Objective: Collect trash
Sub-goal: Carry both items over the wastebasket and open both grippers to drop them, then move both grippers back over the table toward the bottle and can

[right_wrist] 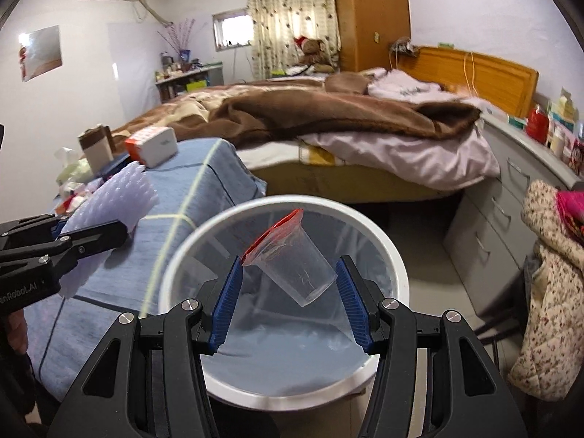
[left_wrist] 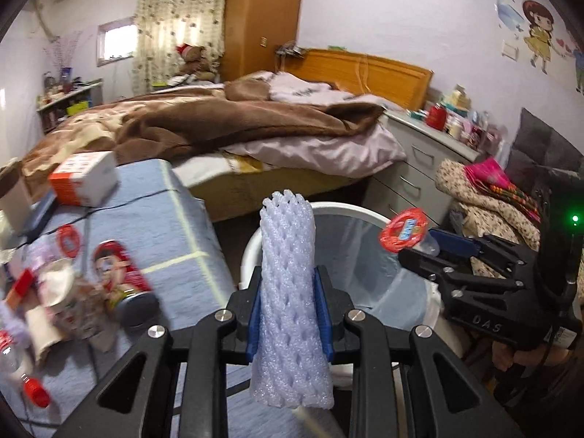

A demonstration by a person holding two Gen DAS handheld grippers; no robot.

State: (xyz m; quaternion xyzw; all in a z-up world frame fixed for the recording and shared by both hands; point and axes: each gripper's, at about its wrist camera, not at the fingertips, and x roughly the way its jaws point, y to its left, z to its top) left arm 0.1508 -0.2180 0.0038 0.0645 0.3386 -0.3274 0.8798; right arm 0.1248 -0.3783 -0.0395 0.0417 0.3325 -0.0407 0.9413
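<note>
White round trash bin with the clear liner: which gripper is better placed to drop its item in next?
Right. The right gripper holds the clear plastic cup with the red foil lid directly over the bin's opening. The left gripper, clamping the white foam mesh sleeve, looks nearer the bin's edge.

The litter heap [left_wrist: 62, 292] on the blue-covered table [left_wrist: 153, 219] smears into blur, a clear bottle [left_wrist: 18, 365] is cut by the left edge, the foam net [left_wrist: 292, 292] hides part of the bin rim [left_wrist: 339, 208], and the dresser clutter [left_wrist: 456, 116] is too small to identify.

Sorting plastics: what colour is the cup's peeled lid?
Red lid, clearest in the left wrist view.
</note>
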